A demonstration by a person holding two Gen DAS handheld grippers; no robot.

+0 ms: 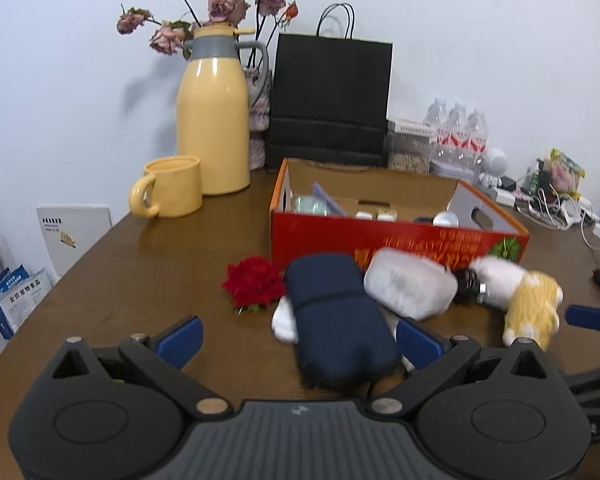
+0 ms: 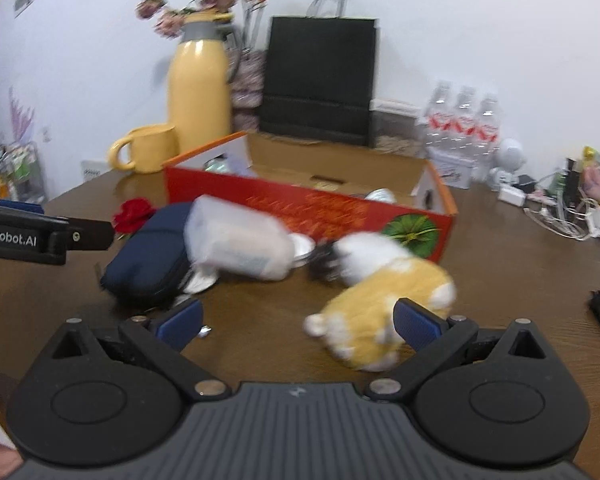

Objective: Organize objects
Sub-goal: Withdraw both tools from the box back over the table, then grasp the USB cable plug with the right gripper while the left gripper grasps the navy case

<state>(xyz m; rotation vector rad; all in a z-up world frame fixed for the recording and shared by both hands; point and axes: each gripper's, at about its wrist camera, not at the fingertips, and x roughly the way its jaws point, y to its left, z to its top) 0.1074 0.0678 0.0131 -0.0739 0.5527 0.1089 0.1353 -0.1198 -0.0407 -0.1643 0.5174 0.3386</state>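
A red cardboard box (image 1: pixel 396 246) (image 2: pixel 308 208) stands open on the brown table (image 1: pixel 140 272), with several small items inside. In front of it lie a red fabric rose (image 1: pixel 254 286) (image 2: pixel 134 212), a navy pouch (image 1: pixel 336 320) (image 2: pixel 148 252), a translucent white packet (image 1: pixel 410 286) (image 2: pixel 236 240) and a yellow-and-white plush toy (image 1: pixel 528 300) (image 2: pixel 384 300). My left gripper (image 1: pixel 300 340) is open, its fingers straddling the navy pouch's near end. My right gripper (image 2: pixel 300 320) is open, the plush toy between its fingers and against the right pad.
A yellow mug (image 1: pixel 170 192), a yellow thermos jug (image 1: pixel 214 120), dried roses and a black paper bag (image 1: pixel 332 96) stand behind the box. Water bottles (image 1: pixel 458 132), a small white figure and tangled cables (image 1: pixel 552 208) crowd the far right. The left gripper's side (image 2: pixel 40 234) shows in the right wrist view.
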